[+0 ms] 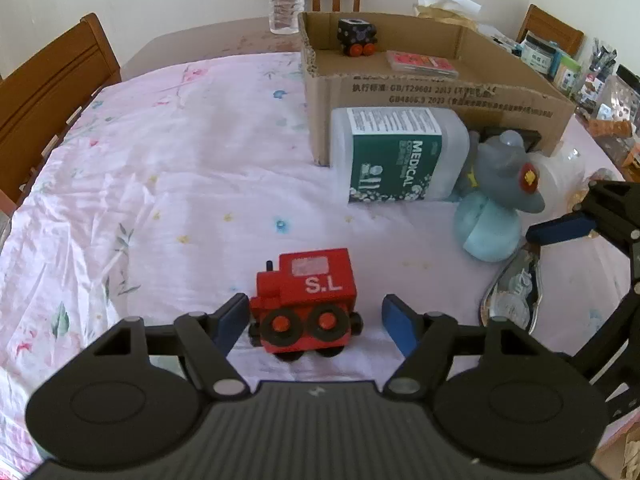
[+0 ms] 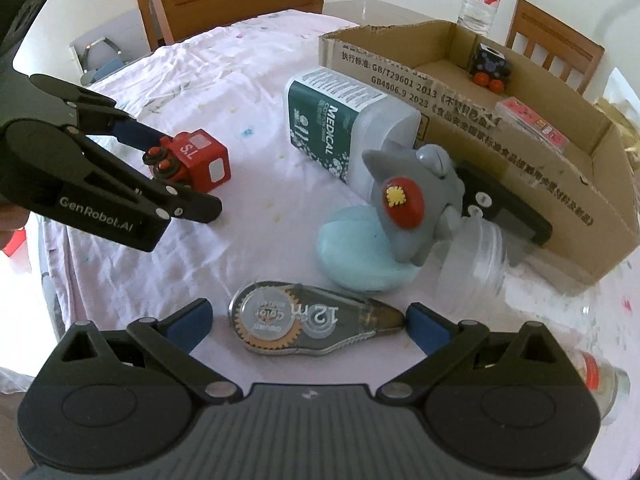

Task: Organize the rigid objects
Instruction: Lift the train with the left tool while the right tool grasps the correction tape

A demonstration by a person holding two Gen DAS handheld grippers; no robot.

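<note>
Toy train (image 1: pixel 306 304) sits on the tablecloth (image 1: pixel 180 168) between my left gripper's (image 1: pixel 314 322) spread fingers, long axis crosswise to them. Right gripper (image 2: pixel 308 322), also spread, straddles the tape dispenser (image 2: pixel 312 322) (lengthwise); cardboard box (image 1: pixel 440 96) lies beyond.

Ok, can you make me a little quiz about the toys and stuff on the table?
1. True or false: the red toy train is already inside the cardboard box.
2. Which gripper has the correction tape between its open jaws: left or right?
3. Multiple choice: how is the medical bottle placed? A) standing upright, B) lying on its side beside the box, C) inside the box.

Key:
1. False. It sits on the tablecloth between the open jaws of the left gripper.
2. The right gripper.
3. B.
</note>
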